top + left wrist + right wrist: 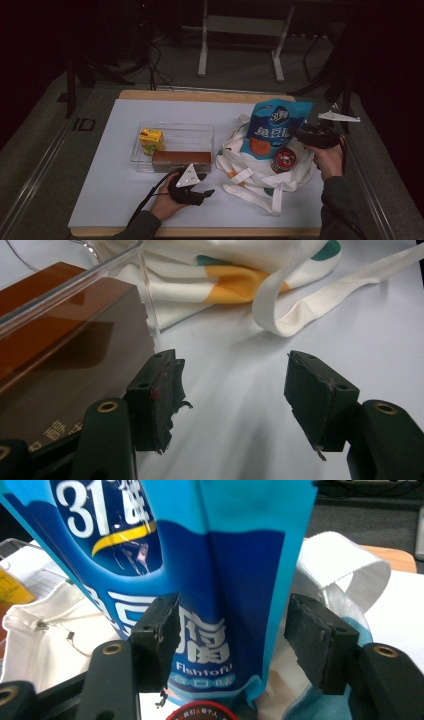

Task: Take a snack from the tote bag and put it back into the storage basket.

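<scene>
At the left of the surface [100, 200] a clear plastic bin [175, 129] holds a yellow juice carton [152, 141] at its far left and a long brown box [181, 159] along its near wall, the box's long axis running left to right. Just near of the bin, the left gripper [207, 191] rests low on the surface, pointing right toward the bag; in the left gripper view its jaws stand wide apart with only bare surface between them, the brown box close at their left. Further right lies a white tote bag [250, 172], its straps spilled toward the near edge. On it stands a blue snack pouch [275, 127], upright with its long axis near vertical and leaning slightly, printed face toward the person, and a small round red tin [283, 159] sits just near of it. At the right, the right gripper [296, 133] points left at the pouch; its jaws are spread on either side of the pouch without pressing it, so the pouch seems to stand free. Judging by this, two items are binned, while pouch and tin remain on the bag.
</scene>
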{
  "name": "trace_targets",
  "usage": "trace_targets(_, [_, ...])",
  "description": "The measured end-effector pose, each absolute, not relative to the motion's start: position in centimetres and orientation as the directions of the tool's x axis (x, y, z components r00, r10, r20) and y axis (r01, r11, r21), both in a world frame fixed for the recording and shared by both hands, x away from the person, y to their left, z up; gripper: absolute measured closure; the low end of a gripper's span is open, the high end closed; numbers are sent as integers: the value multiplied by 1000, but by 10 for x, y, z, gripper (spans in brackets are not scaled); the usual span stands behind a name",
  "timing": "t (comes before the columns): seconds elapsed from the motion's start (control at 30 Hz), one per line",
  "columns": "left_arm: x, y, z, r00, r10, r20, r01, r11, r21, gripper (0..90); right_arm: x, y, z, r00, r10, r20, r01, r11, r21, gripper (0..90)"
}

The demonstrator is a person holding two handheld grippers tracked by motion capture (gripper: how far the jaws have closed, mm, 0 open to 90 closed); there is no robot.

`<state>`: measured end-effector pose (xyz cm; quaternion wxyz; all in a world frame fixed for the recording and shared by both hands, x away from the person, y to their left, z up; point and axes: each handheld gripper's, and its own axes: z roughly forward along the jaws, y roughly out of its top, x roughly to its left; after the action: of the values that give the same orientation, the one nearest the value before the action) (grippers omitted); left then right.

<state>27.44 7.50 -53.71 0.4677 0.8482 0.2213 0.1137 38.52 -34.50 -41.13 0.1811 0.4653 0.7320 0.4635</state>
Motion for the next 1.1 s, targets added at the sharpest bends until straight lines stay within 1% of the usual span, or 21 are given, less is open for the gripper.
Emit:
trace_targets(0.2, [274, 75, -537, 878, 478, -19, 270, -462, 844, 383, 390, -344, -409, -531, 831, 166, 508, 155, 847, 399])
trace_targets(0.3, [274, 75, -537, 879, 477, -19, 270, -463, 845, 383, 393, -342, -409, -549, 818, 172, 506, 161, 848, 420])
trace_targets(0.4, [274, 75, -537, 879, 476, -21, 271, -463, 844, 382, 392, -338, -412, -593, 784, 185, 488, 166, 857, 460])
trace_targets(0.43, [274, 75, -537, 880, 475, -21, 271, -463, 844, 383, 393, -337, -414, -600, 778, 188, 491, 172, 854, 461])
trace_targets(0.53, [274, 75, -537, 880, 475, -19, 269, -464, 844, 382, 396, -333, -419, -600, 778, 188, 500, 181, 847, 471])
trace_targets(0.6, [274, 75, -537, 880, 475, -20, 269, -463, 844, 381, 397, -330, -420, -611, 764, 205, 498, 170, 850, 517])
trace_targets(0.63, [274, 75, -537, 880, 475, -20, 269, -463, 844, 381, 397, -330, -420, -611, 764, 205, 498, 170, 850, 517])
trace_targets(0.67, [275, 75, -537, 880, 475, -22, 271, -463, 844, 381, 397, -328, -421, -624, 747, 230, 493, 148, 857, 584])
trace_targets(0.77, [274, 75, -537, 880, 474, -21, 270, -464, 844, 381, 396, -329, -421, -640, 728, 247, 487, 135, 863, 715])
trace_targets(0.8, [274, 75, -538, 881, 474, -20, 269, -465, 843, 381, 396, -329, -421, -640, 728, 247, 487, 135, 863, 715])
trace_targets(0.83, [274, 75, -538, 880, 474, -19, 269, -465, 843, 380, 395, -328, -422, -653, 710, 262, 488, 130, 863, 789])
trace_targets(1.0, [275, 75, -538, 880, 474, -20, 271, -467, 841, 380, 393, -328, -421, -659, 701, 272, 495, 132, 859, 833])
trace_targets(1.1, [274, 75, -538, 880, 474, -17, 269, -469, 841, 379, 393, -328, -421, -659, 701, 274, 498, 132, 857, 844])
